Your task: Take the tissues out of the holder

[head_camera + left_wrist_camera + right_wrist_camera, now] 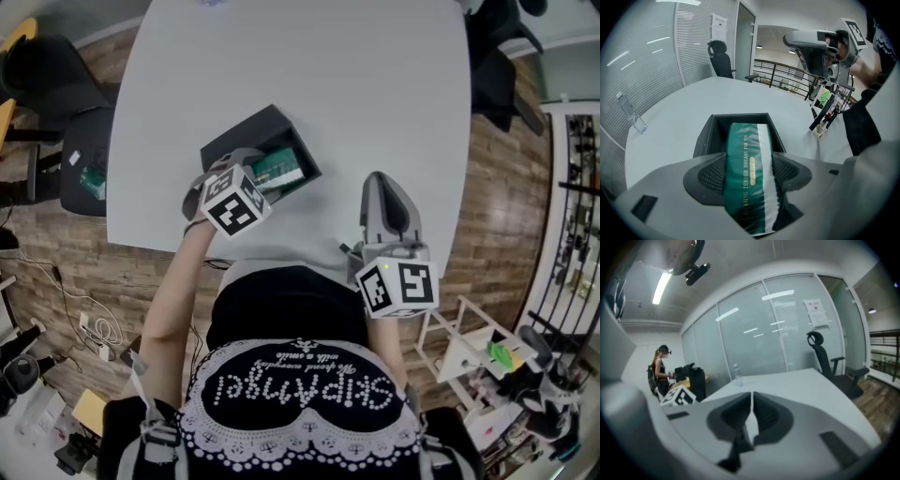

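Black top (281,314) w/ white script print & white scalloped lace trim (300,441). L gripper (267,176) & R gripper (380,183): grey moulded shells, dark textured pads (712,173). Marker cube (234,203) on each, black-white squares.

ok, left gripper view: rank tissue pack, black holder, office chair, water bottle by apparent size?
1. tissue pack, though nearness to the camera inflates it
2. black holder, partly hidden by the pack and tongs
3. office chair
4. water bottle

Tissue pack (749,173) – glossy plastic; holder (706,136) – matt.
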`<state>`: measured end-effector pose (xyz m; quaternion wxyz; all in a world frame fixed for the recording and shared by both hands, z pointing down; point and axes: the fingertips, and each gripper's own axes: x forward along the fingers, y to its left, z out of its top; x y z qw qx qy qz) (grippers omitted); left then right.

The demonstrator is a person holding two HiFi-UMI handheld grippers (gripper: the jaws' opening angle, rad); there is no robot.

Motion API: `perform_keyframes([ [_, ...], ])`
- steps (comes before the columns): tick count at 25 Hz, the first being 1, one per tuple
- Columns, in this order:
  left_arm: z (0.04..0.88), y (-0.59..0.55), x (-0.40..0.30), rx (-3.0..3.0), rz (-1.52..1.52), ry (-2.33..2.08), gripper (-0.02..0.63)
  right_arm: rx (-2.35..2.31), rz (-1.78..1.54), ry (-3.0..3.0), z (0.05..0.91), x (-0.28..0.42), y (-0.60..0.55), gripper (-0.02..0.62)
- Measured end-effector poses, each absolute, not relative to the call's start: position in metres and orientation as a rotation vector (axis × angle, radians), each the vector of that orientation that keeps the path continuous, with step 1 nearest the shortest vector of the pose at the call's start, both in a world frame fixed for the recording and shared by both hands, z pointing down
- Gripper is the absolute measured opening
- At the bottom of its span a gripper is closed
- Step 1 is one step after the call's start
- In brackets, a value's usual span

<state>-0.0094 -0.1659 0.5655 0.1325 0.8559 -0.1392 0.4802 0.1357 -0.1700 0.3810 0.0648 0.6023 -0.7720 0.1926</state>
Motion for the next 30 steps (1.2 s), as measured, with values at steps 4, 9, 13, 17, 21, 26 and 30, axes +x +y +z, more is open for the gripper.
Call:
perform_keyframes([
  [4, 0.565, -0.167, -0.011, 2.478, 1.397, -0.440, 0.328, 1.820, 0.577, -2.328, 0.381, 0.136, -0.169, 0.035],
  [9, 0.554, -0.172, -0.009, 2.498, 1.379, -0.493, 0.327, 1.822, 0.575, -2.333, 0.382, 0.136, -0.168, 0.035],
  [13, 0.536, -0.178, -0.010, 2.511, 1.334, -0.551, 0.327, 1.825, 0.565, -2.340, 0.379, 0.133, -0.167, 0.035],
  [17, 0.517, -0.183, -0.009, 2.532, 1.297, -0.615, 0.327, 1.825, 0.554, -2.347, 0.376, 0.133, -0.165, 0.035],
  [21, 0.494, -0.185, -0.011, 2.561, 1.245, -0.686, 0.327, 1.824, 0.541, -2.358, 0.372, 0.132, -0.162, 0.035],
  [26, 0.463, -0.192, -0.016, 2.590, 1.115, -0.822, 0.327, 1.820, 0.525, -2.371, 0.367, 0.130, -0.159, 0.035],
  [30, 0.440, -0.199, -0.023, 2.619, 1.035, -0.921, 0.327, 1.821, 0.510, -2.379, 0.362, 0.128, -0.157, 0.035],
])
